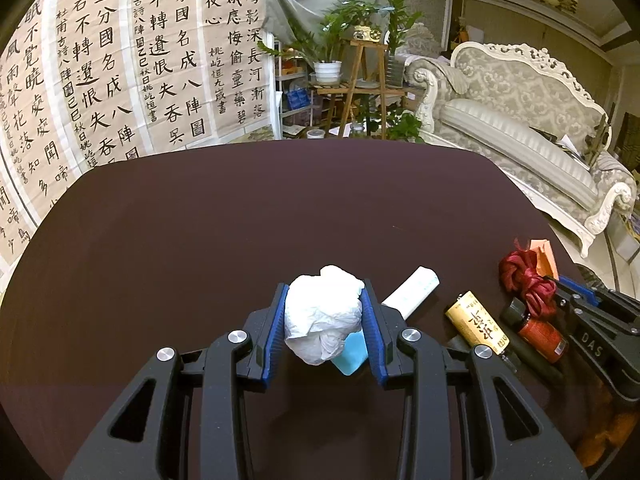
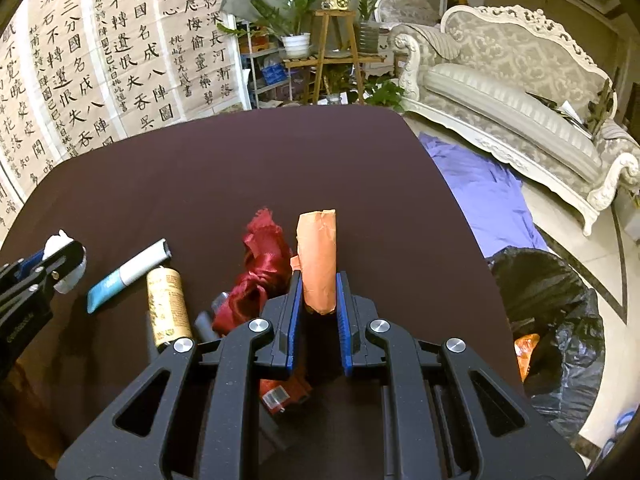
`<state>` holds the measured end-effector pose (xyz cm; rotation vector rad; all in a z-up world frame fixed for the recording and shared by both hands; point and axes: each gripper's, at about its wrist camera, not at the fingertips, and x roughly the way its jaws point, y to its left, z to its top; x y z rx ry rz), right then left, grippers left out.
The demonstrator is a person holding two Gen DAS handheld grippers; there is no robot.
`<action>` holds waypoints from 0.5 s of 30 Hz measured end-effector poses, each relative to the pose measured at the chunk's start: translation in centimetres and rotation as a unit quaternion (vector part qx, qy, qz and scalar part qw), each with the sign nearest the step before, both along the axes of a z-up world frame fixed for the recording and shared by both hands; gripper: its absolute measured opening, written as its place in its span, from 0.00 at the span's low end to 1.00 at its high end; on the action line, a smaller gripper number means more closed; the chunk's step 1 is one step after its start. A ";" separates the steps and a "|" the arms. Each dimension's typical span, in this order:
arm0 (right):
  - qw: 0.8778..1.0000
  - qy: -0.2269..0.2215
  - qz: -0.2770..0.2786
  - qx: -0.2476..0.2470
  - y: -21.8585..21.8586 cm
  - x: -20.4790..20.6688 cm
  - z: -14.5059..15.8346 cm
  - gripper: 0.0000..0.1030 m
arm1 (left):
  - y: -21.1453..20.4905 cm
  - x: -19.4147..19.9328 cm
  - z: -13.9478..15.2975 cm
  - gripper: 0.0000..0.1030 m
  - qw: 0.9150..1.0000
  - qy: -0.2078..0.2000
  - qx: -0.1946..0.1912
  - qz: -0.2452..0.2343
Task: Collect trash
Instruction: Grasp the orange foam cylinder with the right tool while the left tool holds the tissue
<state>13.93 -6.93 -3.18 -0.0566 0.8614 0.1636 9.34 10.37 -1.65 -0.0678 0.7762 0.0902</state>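
Observation:
My left gripper (image 1: pixel 324 300) is shut on a crumpled white tissue (image 1: pixel 320 316) above the dark table (image 1: pixel 240 220). My right gripper (image 2: pixel 319 280) is shut on a folded orange paper (image 2: pixel 317 256), held upright over the table's right part. On the table lie a white and blue tube (image 2: pixel 128 274), a yellow labelled bottle (image 2: pixel 166 304), a red ribbon (image 2: pixel 260 272) and a small red-labelled bottle (image 1: pixel 538 332). A black trash bag (image 2: pixel 560 320) stands open on the floor right of the table.
The left gripper shows at the left edge of the right wrist view (image 2: pixel 60 260). A blue cloth (image 2: pixel 480 192) lies on the floor. A white sofa (image 2: pixel 520 100) stands at the right, plant stands (image 2: pixel 336 40) behind the table, calligraphy sheets (image 2: pixel 100 60) on the left.

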 end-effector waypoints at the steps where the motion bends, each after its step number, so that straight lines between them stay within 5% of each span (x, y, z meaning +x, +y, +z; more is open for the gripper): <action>1: 1.000 0.004 0.000 0.000 -0.1 0.1 -0.1 0.15 | 0.0 0.0 0.0 0.35 1.000 0.000 0.000 -0.001; 6: 1.000 0.006 -0.007 -0.001 -0.6 0.5 -0.6 0.17 | -0.1 -0.1 0.0 0.35 1.000 0.001 -0.001 -0.002; 10: 1.000 0.003 -0.010 -0.004 -0.4 1.0 -0.7 0.30 | -0.3 0.0 -0.1 0.35 1.000 0.001 -0.001 -0.005; 15: 1.000 0.004 -0.002 -0.013 -0.1 1.3 -0.8 0.30 | -0.5 0.3 -0.5 0.35 1.000 0.003 -0.002 -0.011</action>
